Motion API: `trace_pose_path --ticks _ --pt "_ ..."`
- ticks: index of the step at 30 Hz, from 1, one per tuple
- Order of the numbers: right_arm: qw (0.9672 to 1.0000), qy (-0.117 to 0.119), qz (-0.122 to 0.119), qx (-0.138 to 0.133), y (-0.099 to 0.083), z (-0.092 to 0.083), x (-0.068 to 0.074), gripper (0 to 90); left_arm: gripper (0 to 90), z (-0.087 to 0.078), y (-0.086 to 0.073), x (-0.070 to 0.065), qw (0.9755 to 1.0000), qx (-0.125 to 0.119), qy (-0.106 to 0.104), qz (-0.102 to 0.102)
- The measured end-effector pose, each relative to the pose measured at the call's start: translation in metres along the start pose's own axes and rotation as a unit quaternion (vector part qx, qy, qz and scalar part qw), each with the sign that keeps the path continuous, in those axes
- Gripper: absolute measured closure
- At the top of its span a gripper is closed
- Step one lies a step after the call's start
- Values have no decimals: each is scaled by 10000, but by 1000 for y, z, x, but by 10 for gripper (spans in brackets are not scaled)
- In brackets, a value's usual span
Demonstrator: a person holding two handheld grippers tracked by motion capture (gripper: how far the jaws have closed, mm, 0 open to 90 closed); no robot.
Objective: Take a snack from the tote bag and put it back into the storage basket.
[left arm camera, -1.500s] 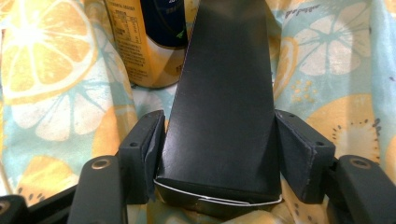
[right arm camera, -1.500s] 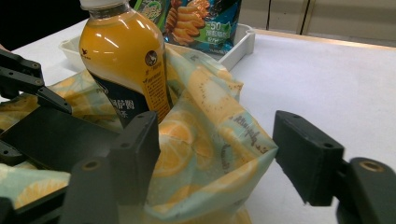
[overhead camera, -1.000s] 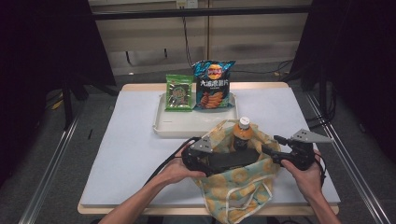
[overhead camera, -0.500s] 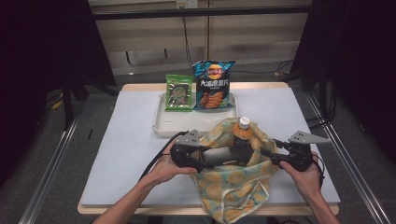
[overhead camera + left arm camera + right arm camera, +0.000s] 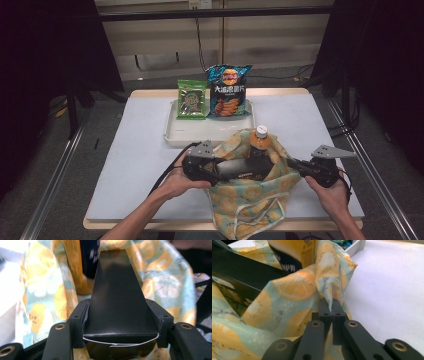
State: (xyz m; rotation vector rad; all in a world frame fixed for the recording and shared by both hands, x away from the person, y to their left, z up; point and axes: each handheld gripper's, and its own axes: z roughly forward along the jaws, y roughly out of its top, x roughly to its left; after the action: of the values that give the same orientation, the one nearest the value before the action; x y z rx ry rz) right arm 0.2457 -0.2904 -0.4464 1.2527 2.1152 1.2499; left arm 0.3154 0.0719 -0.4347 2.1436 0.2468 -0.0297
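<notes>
A cloth bag (image 5: 250, 202) printed with citrus slices stands open at the table's near edge. An orange drink bottle (image 5: 260, 141) with a white cap stands upright inside it. My left gripper (image 5: 220, 167) is shut on a long black box (image 5: 246, 168) that lies level, its far end inside the bag's mouth. In the left gripper view the black box (image 5: 117, 302) sits squeezed between the pads of the left gripper (image 5: 120, 316). My right gripper (image 5: 331, 306) has just been closing and now pinches the bag's rim (image 5: 329, 287) on the bag's right side.
A white tray (image 5: 200, 137) lies behind the bag, with a green snack packet (image 5: 192, 99) and a blue chips bag (image 5: 228, 91) propped at its back. A pale mat (image 5: 135, 150) covers the table. Dark rails run along both sides.
The right gripper's jaws have closed onto the bag's right rim and the cloth there is now drawn taut. The left gripper with the black box has barely moved.
</notes>
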Motion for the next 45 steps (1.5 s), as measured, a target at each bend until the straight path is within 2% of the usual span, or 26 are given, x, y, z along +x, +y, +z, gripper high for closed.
trace_pose_path --ticks 1,3,7,10,12,13,14,16,19,20,22,23,24,27,28,29,34,37,38,39,40,45 --pt "10000 0 0 0 0 0 0 868 430 4 -2 0 10000 32 -17 -10" --pt "10000 66 -45 35 0 1 3 810 428 9 -8 1 10000 59 -29 -57" --pt "9999 99 -58 58 0 3 6 738 416 11 -11 0 9998 201 -26 -69" --pt "9999 107 -76 47 0 3 7 706 401 11 -10 0 9998 130 -62 -133" --pt "9999 107 -80 47 1 3 7 701 377 10 -7 1 9998 133 -76 -126" --pt "9999 117 -76 39 1 3 7 692 362 9 -1 1 9998 19 -143 -157" --pt "9999 120 -63 43 1 3 7 689 361 9 3 -1 9998 -64 -119 -167" --pt "9999 108 -63 32 1 4 7 682 361 11 9 -1 9997 -109 -143 -153" --pt "9999 123 -55 23 1 3 7 677 445 14 13 -2 9998 -57 -172 -75" --pt "9999 122 -44 23 1 4 7 673 443 23 18 -1 9998 134 -160 -22" --pt "9999 117 -37 25 1 4 7 668 439 27 19 -1 9997 219 -121 -27" --pt "9999 125 -32 16 1 4 7 663 385 31 20 2 9993 322 -170 -23" --pt "9999 125 -56 0 2 3 7 658 376 38 20 5 9987 494 -111 -51" --pt "9999 135 -36 7 2 4 7 642 359 44 18 6 9981 599 -151 -20" --pt "9999 135 -36 19 2 4 7 642 389 47 17 2 9964 817 -67 205" --pt "9999 146 -61 23 2 4 7 639 401 49 18 -1 9954 924 15 243" --pt "9998 163 -81 11 4 7 9 614 400 59 16 2 9950 985 -140 100" --pt "9998 180 -92 18 5 7 11 553 387 62 15 3 9950 978 -175 44" --pt "9998 180 -92 18 5 7 11 553 388 62 15 3 9950 978 -175 44" --pt "9997 206 -97 20 6 8 11 476 389 62 16 2 9944 1037 -168 92" --pt "9997 233 -93 15 6 9 11 452 389 62 16 2 9945 1028 -176 82" --pt "9995 320 -43 -47 10 10 13 361 430 61 20 0 9943 1048 -125 177"
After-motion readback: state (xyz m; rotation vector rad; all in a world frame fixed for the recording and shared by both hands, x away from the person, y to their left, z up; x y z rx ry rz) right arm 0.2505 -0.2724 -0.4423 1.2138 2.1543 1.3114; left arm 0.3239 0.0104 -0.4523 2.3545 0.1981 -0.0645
